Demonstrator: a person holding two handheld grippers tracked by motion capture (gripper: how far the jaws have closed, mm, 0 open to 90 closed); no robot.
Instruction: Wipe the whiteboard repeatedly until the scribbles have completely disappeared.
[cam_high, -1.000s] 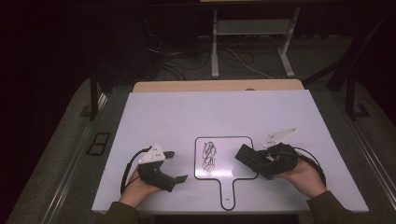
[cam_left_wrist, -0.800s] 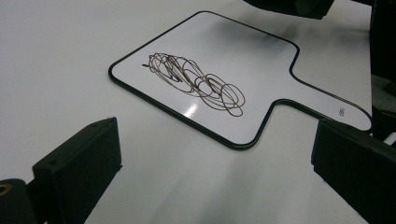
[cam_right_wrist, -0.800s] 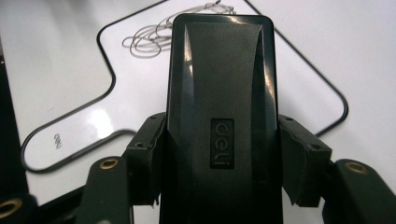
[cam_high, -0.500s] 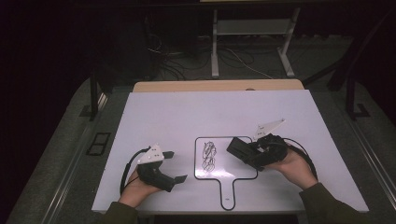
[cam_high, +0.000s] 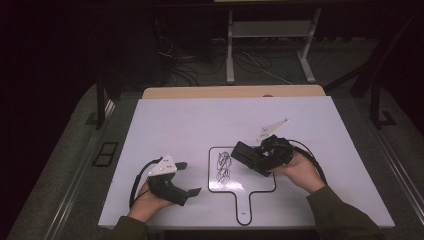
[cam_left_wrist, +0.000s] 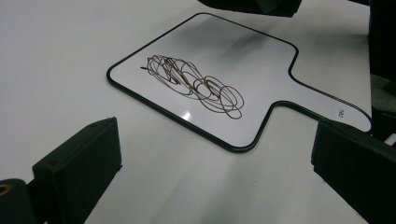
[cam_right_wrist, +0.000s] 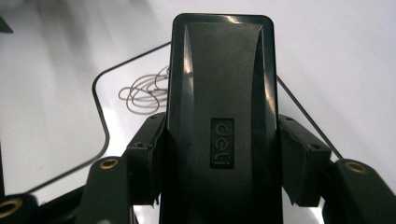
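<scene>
So the black plastic whiteboard eraser (cam_right_wrist: 219, 116), clamped in the right hand-held gripper (cam_high: 248, 157), has slid in over the small paddle-shaped whiteboard (cam_high: 250, 187) on the tabletop, close to the brown scribble (cam_high: 223, 166). Looks like wiping's next. Left hand-held gripper (cam_high: 191, 178) sits unclenched and empty, left of the whiteboard.

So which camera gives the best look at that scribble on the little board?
The left gripper view: the scribble lies close, sharp and whole on the board. The high view shows it small and far off. In the right gripper view the eraser in the right claw hides part of it.
</scene>
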